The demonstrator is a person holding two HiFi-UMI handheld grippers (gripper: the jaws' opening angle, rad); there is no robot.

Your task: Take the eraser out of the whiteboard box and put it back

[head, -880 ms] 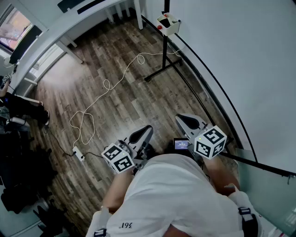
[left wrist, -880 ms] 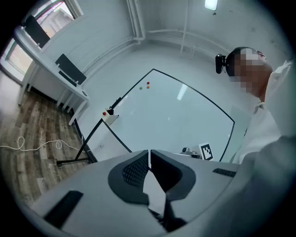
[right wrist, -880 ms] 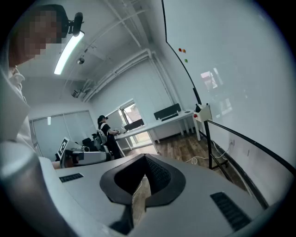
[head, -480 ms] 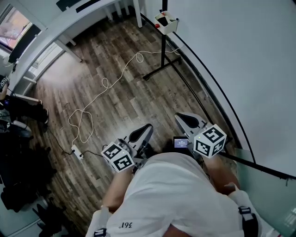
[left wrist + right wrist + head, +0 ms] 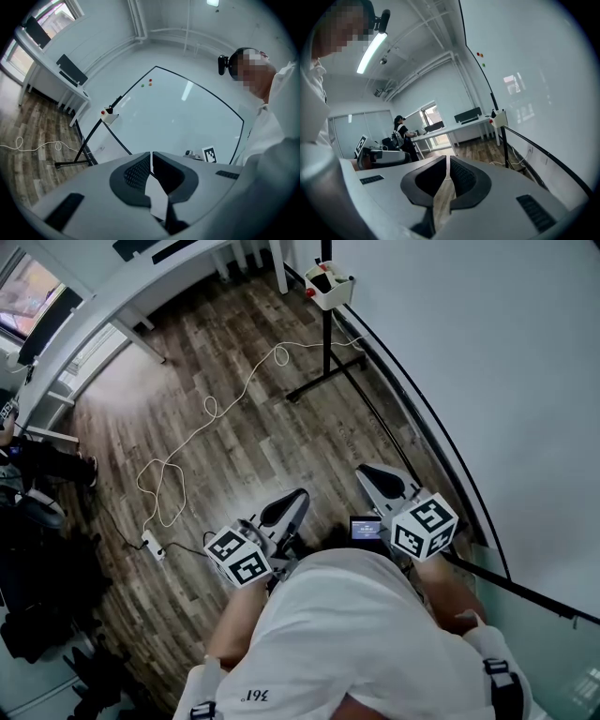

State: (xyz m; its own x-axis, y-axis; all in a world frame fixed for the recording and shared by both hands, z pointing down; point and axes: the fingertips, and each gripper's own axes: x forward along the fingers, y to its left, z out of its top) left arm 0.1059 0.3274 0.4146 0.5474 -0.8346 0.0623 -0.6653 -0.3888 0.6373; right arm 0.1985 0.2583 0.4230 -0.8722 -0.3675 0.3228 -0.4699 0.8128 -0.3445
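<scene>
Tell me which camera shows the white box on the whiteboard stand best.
The head view: it looks down into the box, so its open top and contents show. In the left gripper view the box is small and distant; in the right gripper view only its side shows.

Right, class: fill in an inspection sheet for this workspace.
Surface: brown wood-plank floor; no table seen.
Job's things: small white whiteboard box on a black stand; eraser not made out.
Clutter: dark heap, maybe bags, at the left edge.
Grippers: left gripper and right gripper both shut, empty, far from the box.
Cables: long white cable looped across the floor to a white power strip.
Surroundings: large white whiteboard, white desk, a person standing nearby.
</scene>
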